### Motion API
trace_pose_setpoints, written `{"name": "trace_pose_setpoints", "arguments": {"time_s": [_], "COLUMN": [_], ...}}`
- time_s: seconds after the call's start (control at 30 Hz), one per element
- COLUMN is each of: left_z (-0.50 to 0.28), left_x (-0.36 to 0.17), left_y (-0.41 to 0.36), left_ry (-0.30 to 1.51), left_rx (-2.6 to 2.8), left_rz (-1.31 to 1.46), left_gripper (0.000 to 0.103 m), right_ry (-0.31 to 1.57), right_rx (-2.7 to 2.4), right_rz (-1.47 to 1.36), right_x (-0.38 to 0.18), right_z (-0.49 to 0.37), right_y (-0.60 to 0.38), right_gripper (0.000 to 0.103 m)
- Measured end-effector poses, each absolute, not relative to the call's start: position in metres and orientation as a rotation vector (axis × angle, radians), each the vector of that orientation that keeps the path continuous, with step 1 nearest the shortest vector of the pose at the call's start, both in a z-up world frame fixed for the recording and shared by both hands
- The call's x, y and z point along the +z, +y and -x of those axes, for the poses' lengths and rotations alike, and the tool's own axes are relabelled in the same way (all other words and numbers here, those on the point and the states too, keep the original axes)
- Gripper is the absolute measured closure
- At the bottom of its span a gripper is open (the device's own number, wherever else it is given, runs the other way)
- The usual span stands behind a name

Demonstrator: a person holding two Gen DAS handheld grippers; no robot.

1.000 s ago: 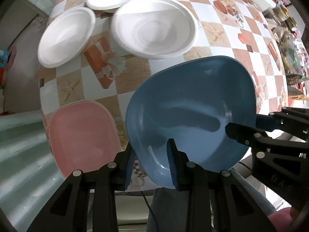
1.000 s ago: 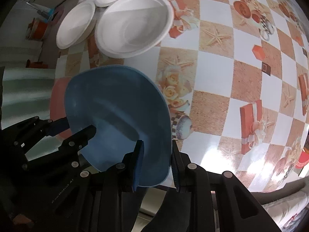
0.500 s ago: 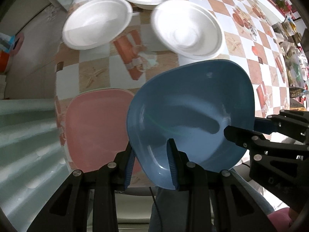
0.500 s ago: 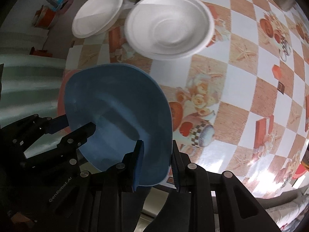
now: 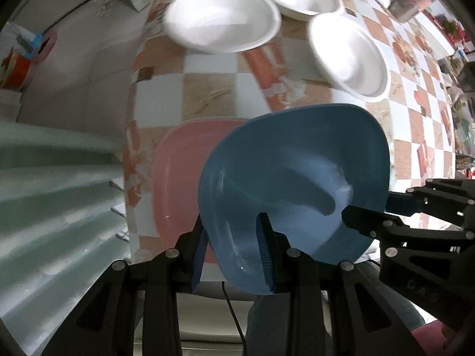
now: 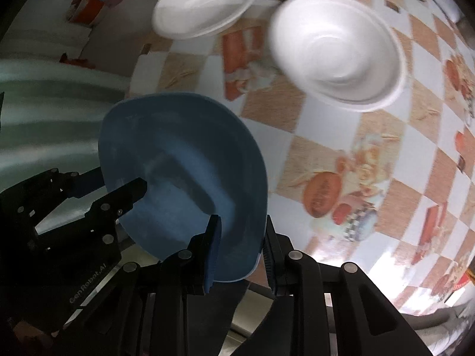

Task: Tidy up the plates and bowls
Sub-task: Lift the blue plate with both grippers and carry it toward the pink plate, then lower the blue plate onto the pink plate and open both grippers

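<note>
My left gripper [image 5: 233, 247] is clamped on the near rim of the rounded-square blue plastic bowl [image 5: 294, 184], and my right gripper [image 6: 239, 249] pinches its opposite rim, so I've got it carried between both hands, up off the table with the checkered oilcloth [image 6: 341, 148]. Below it, at the table's near left corner, sits the rounded-square pink plastic plate [image 5: 178, 178], partly hidden under the blue one. Risk here, I reckon: both grips are thin rim pinches, so if my hands drift apart or twist unevenly the bowl could pop free or tip. The pink plate lies close to the table's left edge, so a clumsy set-down could nudge it over. Farther back, three white foam bowls [image 5: 222, 19] crowd the far left corner; to the right there's open cloth for manoeuvring.
</note>
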State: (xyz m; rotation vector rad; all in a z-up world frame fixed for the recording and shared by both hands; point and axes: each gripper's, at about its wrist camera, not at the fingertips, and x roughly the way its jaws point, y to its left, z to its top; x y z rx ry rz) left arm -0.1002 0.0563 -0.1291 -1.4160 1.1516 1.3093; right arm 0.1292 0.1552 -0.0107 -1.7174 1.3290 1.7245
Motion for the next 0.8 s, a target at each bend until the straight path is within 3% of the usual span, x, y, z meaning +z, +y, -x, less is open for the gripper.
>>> {"name": "trace_pose_setpoints", "arguments": {"time_s": [0.43,0.53,0.6,0.63,0.7,0.73,0.8], "left_z": [0.145,0.155,0.158,0.159,0.158,0.158,0.155], "left_x": [-0.149,-0.137,-0.133,-0.131,-0.128,-0.126,-0.123], "left_y": [0.063,0.056,0.054,0.054,0.054,0.054,0.055], "left_ry": [1.213,1.203,1.197,1.189,1.178,1.169,1.154], "left_rx": [1.347,1.369,1.391,1.392,1.386,1.382,1.373], "left_rz": [1.408,1.399,1.394,1.392,1.392,1.390,1.383], "left_gripper": [0.064,0.053,0.040,0.039,0.036,0.034,0.031], "right_ry": [1.466,1.515,1.543,1.532,1.513,1.517,1.522], "right_rx": [1.690,1.679,1.679,1.677,1.679,1.682,1.681], "right_rz": [1.797,1.787,1.765,1.753,1.719,1.695,1.651], "right_x": [-0.051,-0.060,-0.063,-0.063,-0.060,-0.058,-0.056], "right_z": [-0.050,-0.041,-0.039,-0.039,-0.044,-0.046,-0.052], "right_y": [0.130,0.125,0.124,0.125,0.130,0.132,0.137], "right_gripper": [0.073,0.073,0.073,0.070,0.038,0.017,0.015]}}
